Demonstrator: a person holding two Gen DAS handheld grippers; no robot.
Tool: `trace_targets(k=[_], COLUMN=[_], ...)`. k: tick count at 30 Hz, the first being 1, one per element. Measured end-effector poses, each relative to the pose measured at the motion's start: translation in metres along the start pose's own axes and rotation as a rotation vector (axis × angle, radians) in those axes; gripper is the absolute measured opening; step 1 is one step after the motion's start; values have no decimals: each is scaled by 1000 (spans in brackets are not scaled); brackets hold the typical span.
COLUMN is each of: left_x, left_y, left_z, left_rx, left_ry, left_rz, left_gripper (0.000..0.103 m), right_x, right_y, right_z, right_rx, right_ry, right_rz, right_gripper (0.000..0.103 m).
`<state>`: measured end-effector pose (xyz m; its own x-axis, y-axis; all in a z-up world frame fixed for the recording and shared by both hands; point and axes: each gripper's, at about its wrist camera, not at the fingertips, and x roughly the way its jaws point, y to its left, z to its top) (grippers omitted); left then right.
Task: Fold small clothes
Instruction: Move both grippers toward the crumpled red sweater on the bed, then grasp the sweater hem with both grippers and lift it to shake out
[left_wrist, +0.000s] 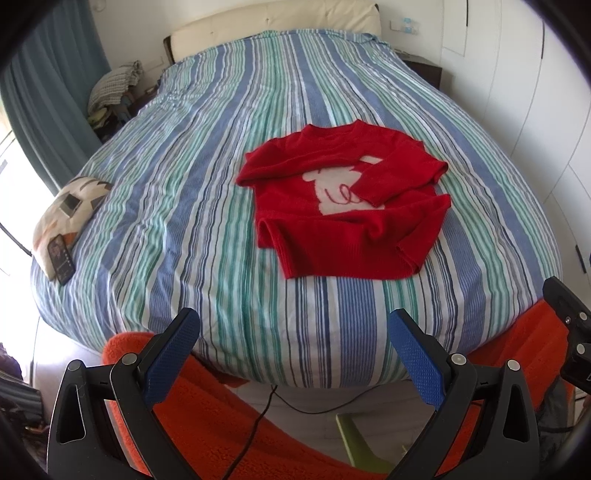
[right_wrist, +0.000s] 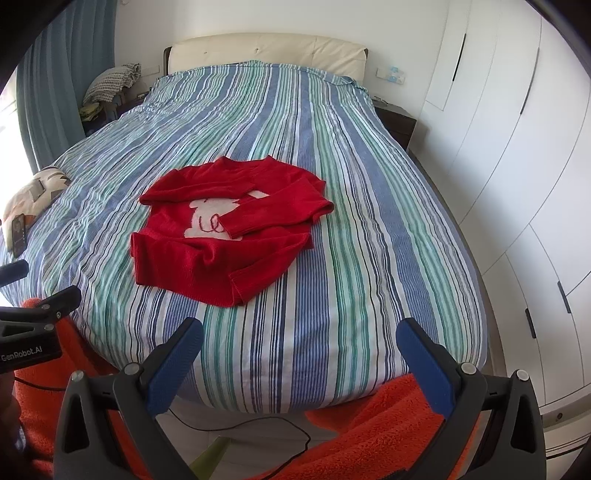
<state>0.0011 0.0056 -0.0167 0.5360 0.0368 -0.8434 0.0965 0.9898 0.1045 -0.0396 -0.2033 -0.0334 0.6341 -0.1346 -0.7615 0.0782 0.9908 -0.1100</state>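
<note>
A small red sweater (left_wrist: 343, 221) (right_wrist: 229, 236) with a white figure on its chest lies front up on the striped bedspread (left_wrist: 207, 206) (right_wrist: 351, 258). Both sleeves are folded across the chest, and the hem faces me, slightly rumpled. My left gripper (left_wrist: 293, 325) hangs open before the foot of the bed, well short of the sweater, with nothing between its blue pads. My right gripper (right_wrist: 299, 332) is open too, equally far back and to the right of the sweater. The right gripper's black body (left_wrist: 569, 325) shows at the left wrist view's right edge.
A patterned cushion (left_wrist: 70, 214) with a phone (left_wrist: 61, 260) leaning on it sits at the bed's left edge. White wardrobe doors (right_wrist: 517, 147) run along the right. An orange fleece garment (left_wrist: 207, 413) and a black cable (right_wrist: 258, 424) are below, near the floor.
</note>
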Motion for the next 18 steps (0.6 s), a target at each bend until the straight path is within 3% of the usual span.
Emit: trace_targets(k=[5, 8, 11, 14, 16, 18], left_x=[2, 4, 33, 89, 125, 152], left_y=[-3, 1, 16, 53, 74, 79], left_z=[-5, -2, 5, 14, 16, 17], left_rx=[14, 51, 136, 56, -46, -102], left_ry=[-6, -71, -158, -50, 36, 73], left_rz=[-19, -14, 44, -45, -158, -212], left_gripper=[102, 102, 102, 102, 102, 101], right_x=[-1, 0, 9, 54, 96, 139], right_y=[1, 1, -9, -22, -21, -9], right_z=[1, 2, 5, 5, 1, -3], right_rx=[-5, -20, -57, -48, -25, 1], right_ry=[-2, -17, -141, -139, -62, 34], right_rz=[0, 19, 91, 228, 305, 375], right_gripper=[103, 103, 103, 103, 103, 103])
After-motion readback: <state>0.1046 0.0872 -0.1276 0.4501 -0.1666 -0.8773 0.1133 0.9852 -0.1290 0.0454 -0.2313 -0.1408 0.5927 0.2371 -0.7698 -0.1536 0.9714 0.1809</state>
